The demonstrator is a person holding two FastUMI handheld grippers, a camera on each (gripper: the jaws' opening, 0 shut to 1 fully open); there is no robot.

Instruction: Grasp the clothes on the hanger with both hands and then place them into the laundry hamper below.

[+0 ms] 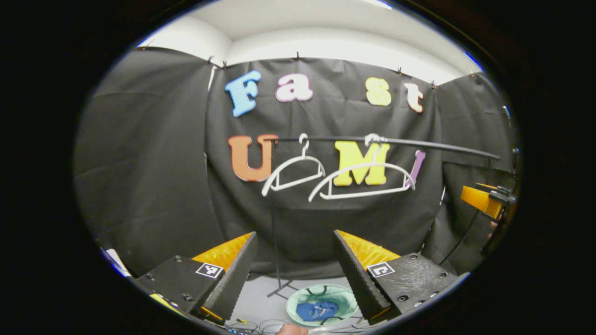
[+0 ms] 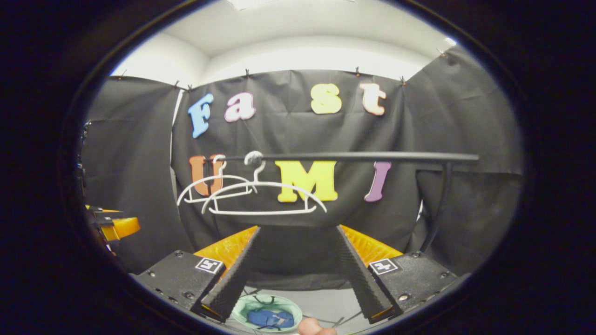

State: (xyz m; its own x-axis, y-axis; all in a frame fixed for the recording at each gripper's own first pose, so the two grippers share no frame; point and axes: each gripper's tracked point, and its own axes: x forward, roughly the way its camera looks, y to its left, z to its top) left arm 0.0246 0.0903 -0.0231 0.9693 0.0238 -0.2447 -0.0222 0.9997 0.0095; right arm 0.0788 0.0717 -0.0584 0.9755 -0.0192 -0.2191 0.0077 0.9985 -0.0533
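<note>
Judging by the bare hangers (image 1: 361, 179) mid-frame, the job looked done: blue clothes (image 1: 318, 310) lay in the hamper (image 1: 298, 302) at bottom centre, left gripper (image 1: 294, 260) and right gripper (image 2: 298, 258) spread wide, empty

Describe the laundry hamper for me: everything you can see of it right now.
The laundry hamper is a round, pale green bin with an open top, standing upright on the grey floor below the hanging rail, beside the foot of the rail's stand. It looks soft-walled, with dark loop handles at the rim. A blue garment lies crumpled inside. Nothing else touches it; the right gripper view shows the same.
</note>
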